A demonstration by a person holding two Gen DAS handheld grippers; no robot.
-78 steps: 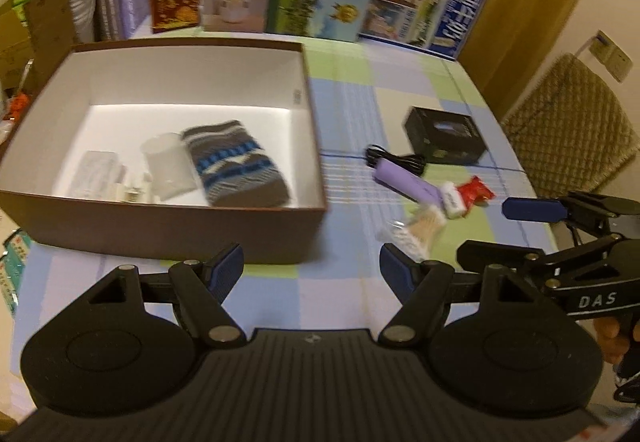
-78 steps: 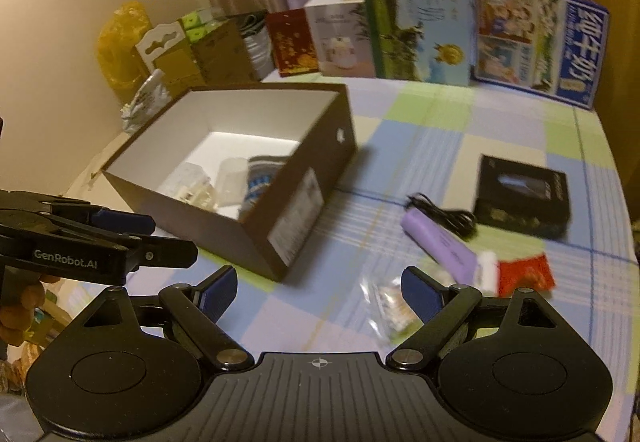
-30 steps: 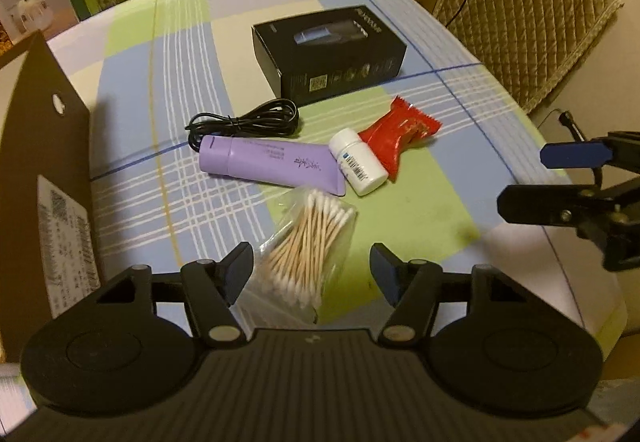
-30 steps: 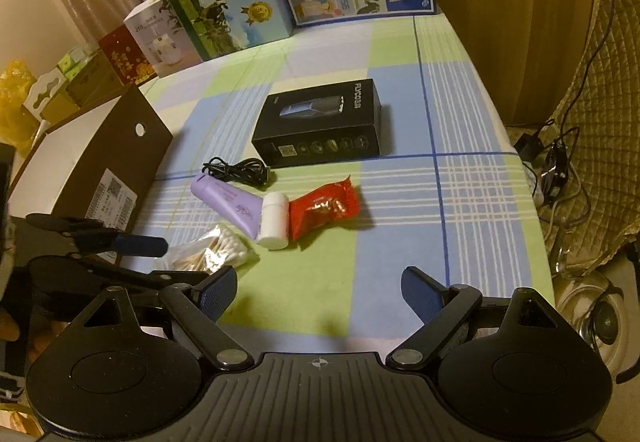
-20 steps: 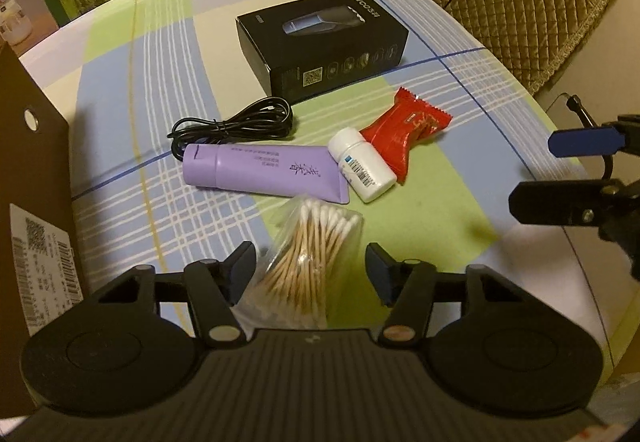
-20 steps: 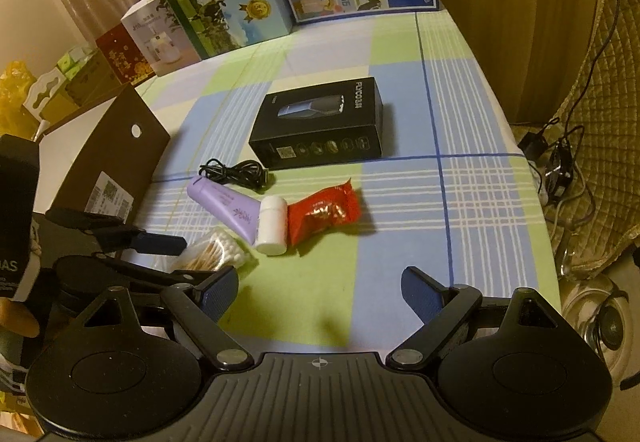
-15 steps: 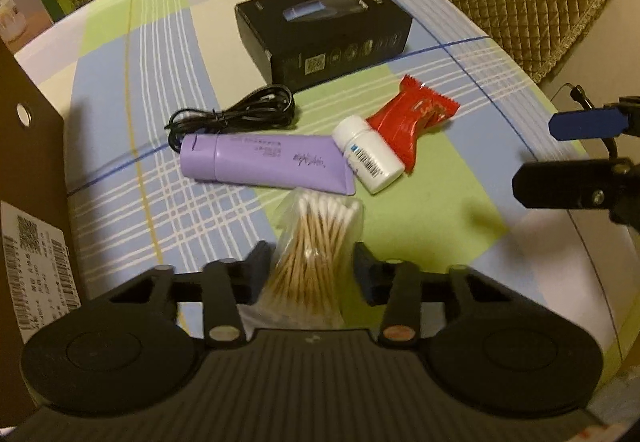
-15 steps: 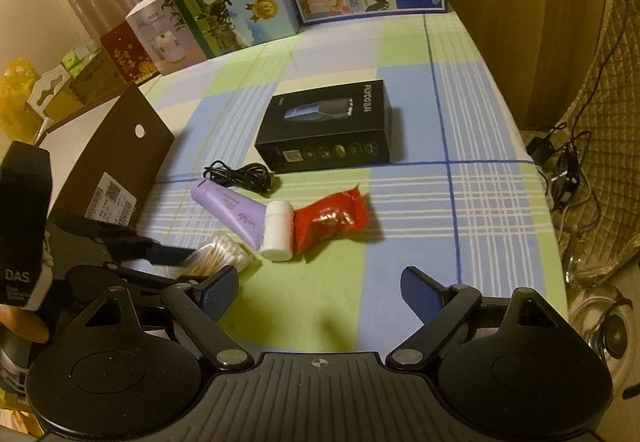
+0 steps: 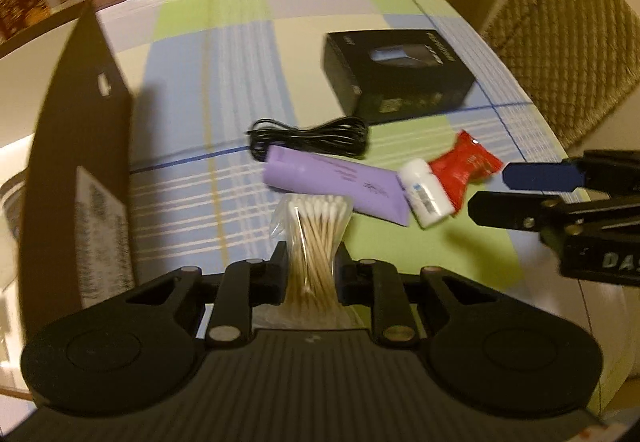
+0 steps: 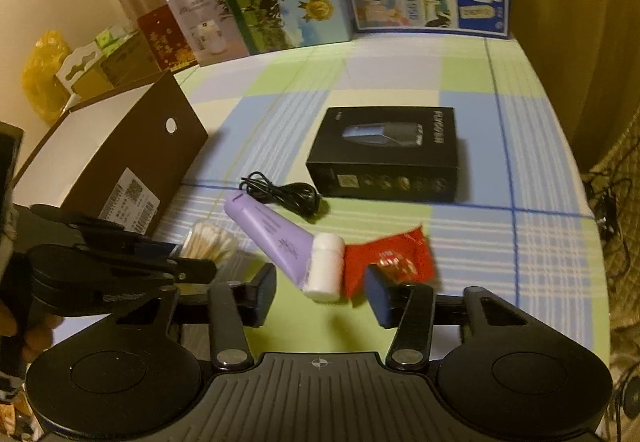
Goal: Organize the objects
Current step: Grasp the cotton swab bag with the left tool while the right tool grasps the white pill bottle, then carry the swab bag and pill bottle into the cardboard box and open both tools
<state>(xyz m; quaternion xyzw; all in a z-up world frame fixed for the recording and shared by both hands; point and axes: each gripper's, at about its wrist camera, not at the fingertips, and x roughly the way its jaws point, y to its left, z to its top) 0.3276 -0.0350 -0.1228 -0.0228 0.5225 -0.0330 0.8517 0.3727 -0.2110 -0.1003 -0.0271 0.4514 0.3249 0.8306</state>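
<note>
Wooden cotton swabs [image 9: 316, 238] pinched in left gripper [image 9: 310, 270]; right gripper [image 10: 320, 288] closing around white bottle [image 10: 325, 268]; next, carry both to brown box [image 10: 132, 157]

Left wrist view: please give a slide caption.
Left gripper shut on bag of cotton swabs beside purple tube.

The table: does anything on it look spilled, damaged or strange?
Nothing spilled or broken. The only oddity: the bag of cotton swabs is pinched at its middle by the left gripper, so the swabs fan out. The purple tube lies intact.
</note>
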